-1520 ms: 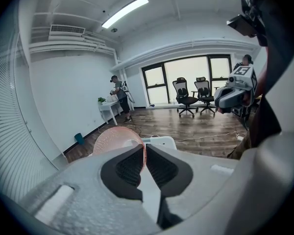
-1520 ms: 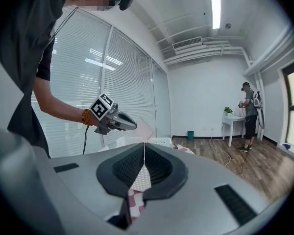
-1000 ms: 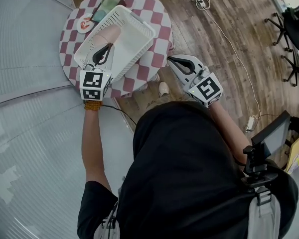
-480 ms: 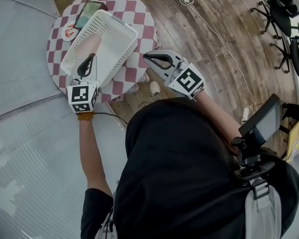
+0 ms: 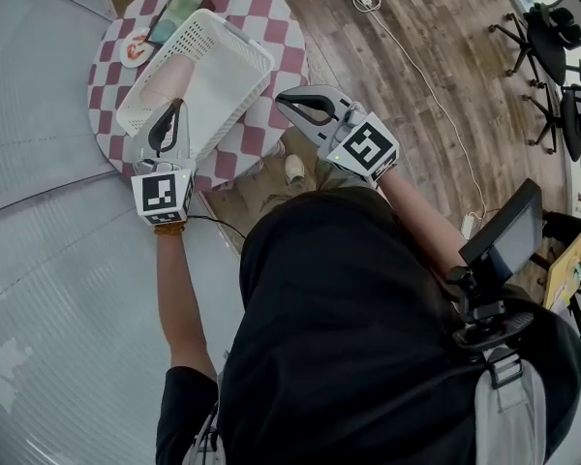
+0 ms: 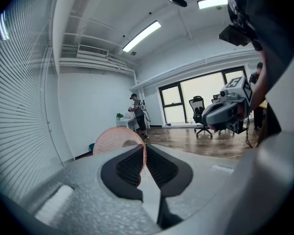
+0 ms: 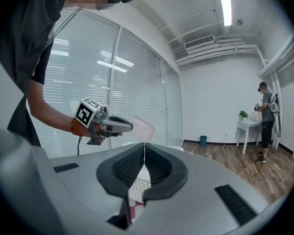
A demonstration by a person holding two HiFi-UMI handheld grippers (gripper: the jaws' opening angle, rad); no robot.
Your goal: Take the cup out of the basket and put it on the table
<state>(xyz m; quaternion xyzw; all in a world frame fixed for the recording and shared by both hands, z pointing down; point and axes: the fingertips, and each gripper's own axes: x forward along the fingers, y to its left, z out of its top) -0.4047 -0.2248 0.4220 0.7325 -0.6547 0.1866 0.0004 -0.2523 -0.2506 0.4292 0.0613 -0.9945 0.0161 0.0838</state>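
A pale pink cup (image 5: pixel 165 83) hangs tilted over the white basket (image 5: pixel 240 45), which stands on the round checkered table (image 5: pixel 271 13). My left gripper (image 5: pixel 172 108) is shut on the cup's rim, and that rim (image 6: pixel 115 140) shows pinched between the jaws in the left gripper view. From the right gripper view the cup (image 7: pixel 144 128) is seen held in the air by the left gripper (image 7: pixel 121 126), above the basket (image 7: pixel 137 187). My right gripper (image 5: pixel 285 98) is shut and empty, just off the table's right edge.
A phone (image 5: pixel 174 13) and a small round disc (image 5: pixel 136 48) lie on the table behind the basket. A blinds-covered glass wall (image 5: pixel 39 221) runs along the left. A cable (image 5: pixel 436 76) crosses the wooden floor, and office chairs (image 5: pixel 552 37) stand far right.
The left gripper, shut on the cup, has raised it from where it lay inside the basket. The right gripper has swung left toward the table's edge.
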